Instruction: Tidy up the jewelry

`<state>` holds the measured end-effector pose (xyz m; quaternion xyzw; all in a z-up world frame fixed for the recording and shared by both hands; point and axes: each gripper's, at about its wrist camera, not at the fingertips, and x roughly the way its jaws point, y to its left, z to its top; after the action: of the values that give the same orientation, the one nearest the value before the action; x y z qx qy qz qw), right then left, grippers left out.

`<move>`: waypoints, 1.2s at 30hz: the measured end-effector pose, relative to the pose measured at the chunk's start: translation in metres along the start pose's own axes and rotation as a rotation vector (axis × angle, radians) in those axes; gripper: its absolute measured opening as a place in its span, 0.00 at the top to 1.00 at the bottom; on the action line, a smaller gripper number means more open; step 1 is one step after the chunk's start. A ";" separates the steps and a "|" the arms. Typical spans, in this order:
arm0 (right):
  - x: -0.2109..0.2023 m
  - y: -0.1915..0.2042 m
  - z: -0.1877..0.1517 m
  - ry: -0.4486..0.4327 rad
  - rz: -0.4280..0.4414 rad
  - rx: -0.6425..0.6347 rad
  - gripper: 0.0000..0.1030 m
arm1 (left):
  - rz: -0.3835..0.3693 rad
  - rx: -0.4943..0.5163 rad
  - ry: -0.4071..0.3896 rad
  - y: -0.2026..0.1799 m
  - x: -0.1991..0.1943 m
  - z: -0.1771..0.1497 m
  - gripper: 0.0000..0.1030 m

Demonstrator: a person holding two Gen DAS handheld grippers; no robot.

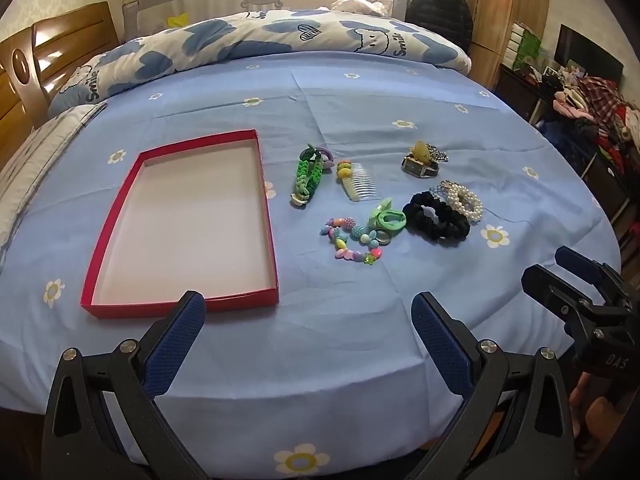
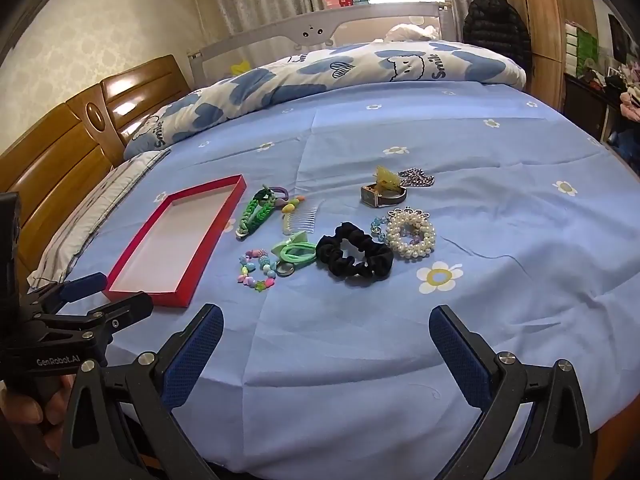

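An empty red box (image 1: 120, 204) (image 2: 136, 248) lies on the blue bed sheet at the left. To its right lie a green braided bracelet (image 1: 306, 178) (image 2: 256, 212), a comb (image 1: 358, 184) (image 2: 300, 214), a colourful bead bracelet (image 1: 352, 240) (image 2: 256, 268), a green hair tie (image 1: 390, 218) (image 2: 296, 254), a black scrunchie (image 1: 436, 220) (image 2: 354, 260), a pearl bracelet (image 1: 464, 200) (image 2: 410, 234) and a watch (image 1: 418, 166) (image 2: 382, 194). My left gripper (image 1: 308, 312) is open and empty above the near bed edge. My right gripper (image 2: 326, 326) is open and empty, short of the scrunchie.
A rolled blue-and-white quilt (image 1: 260, 40) (image 2: 320, 72) lies across the far side of the bed. A wooden headboard (image 2: 60, 148) stands at the left. A cluttered shelf with clothes (image 1: 592, 120) is at the right. The other gripper shows at each view's edge.
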<state>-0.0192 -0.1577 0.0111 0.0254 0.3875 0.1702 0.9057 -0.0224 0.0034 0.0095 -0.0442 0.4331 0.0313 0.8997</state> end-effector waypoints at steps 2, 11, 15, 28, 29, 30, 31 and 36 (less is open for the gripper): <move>0.000 0.001 0.001 0.002 0.000 0.000 0.00 | 0.003 0.004 -0.004 -0.001 0.000 0.000 0.00; 0.003 0.005 -0.004 -0.002 0.000 0.000 0.00 | 0.004 0.007 -0.004 -0.002 0.000 0.001 0.00; -0.001 0.002 0.000 -0.001 0.001 -0.001 0.00 | 0.004 0.007 -0.004 -0.003 0.000 0.001 0.00; -0.001 -0.002 0.002 -0.009 0.024 0.009 0.00 | -0.002 0.008 0.003 -0.004 0.002 0.001 0.00; 0.000 -0.002 0.002 -0.009 0.023 0.008 0.00 | -0.003 0.008 0.004 -0.005 0.003 0.001 0.00; 0.001 -0.002 0.002 -0.004 0.020 0.005 0.00 | -0.004 0.009 0.005 -0.005 0.004 0.001 0.00; 0.001 -0.002 0.002 -0.003 0.018 0.004 0.00 | -0.005 0.008 0.008 -0.004 0.005 0.001 0.00; 0.004 -0.002 0.003 0.006 0.011 -0.003 0.00 | -0.005 0.008 0.011 -0.005 0.007 0.001 0.00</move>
<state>-0.0138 -0.1581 0.0101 0.0257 0.3899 0.1758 0.9036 -0.0163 -0.0009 0.0050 -0.0418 0.4381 0.0269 0.8976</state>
